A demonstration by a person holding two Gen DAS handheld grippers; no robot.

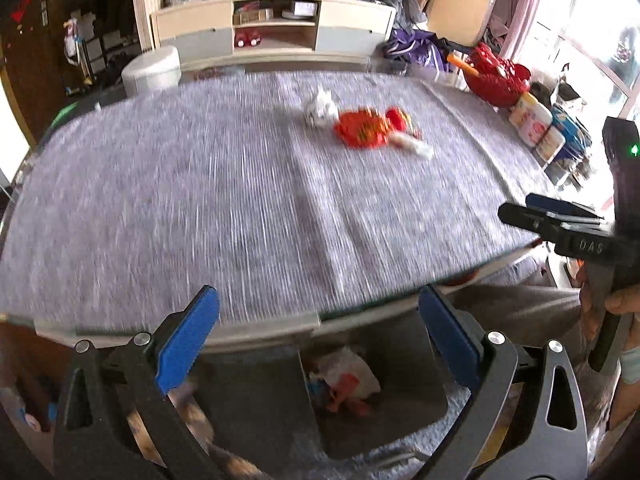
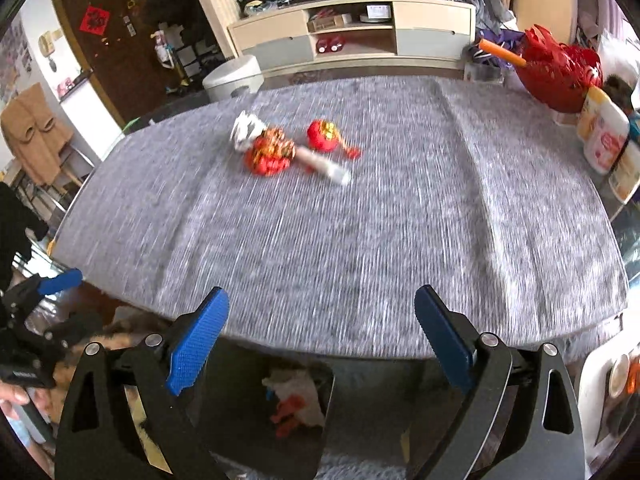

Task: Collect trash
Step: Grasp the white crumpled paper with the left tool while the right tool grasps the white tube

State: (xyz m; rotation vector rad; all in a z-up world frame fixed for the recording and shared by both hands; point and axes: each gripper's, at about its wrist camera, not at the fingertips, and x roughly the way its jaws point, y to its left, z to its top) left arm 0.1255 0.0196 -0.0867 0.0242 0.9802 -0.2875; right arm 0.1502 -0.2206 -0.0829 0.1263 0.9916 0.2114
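Observation:
Trash lies in a cluster far out on the grey tablecloth (image 1: 200,200): a crumpled white paper (image 1: 320,110), a red and gold wrapper (image 1: 362,130) and a white tube (image 1: 414,146). The right wrist view shows the same paper (image 2: 247,130), red wrapper (image 2: 270,154), a second red piece (image 2: 324,135) and the tube (image 2: 326,168). Below the table's near edge stands a dark bin (image 1: 400,412) with white and red scraps (image 1: 344,380) inside. My left gripper (image 1: 318,340) hangs open and empty over the bin. My right gripper (image 2: 322,340) is open and empty too, over the bin (image 2: 240,420).
A red basket (image 2: 560,68) and some tubs (image 2: 604,132) stand at the table's right edge. A white stool (image 2: 234,76) and a low cabinet (image 2: 352,36) lie beyond the far edge. A hand (image 1: 624,304) holds the other gripper at the right.

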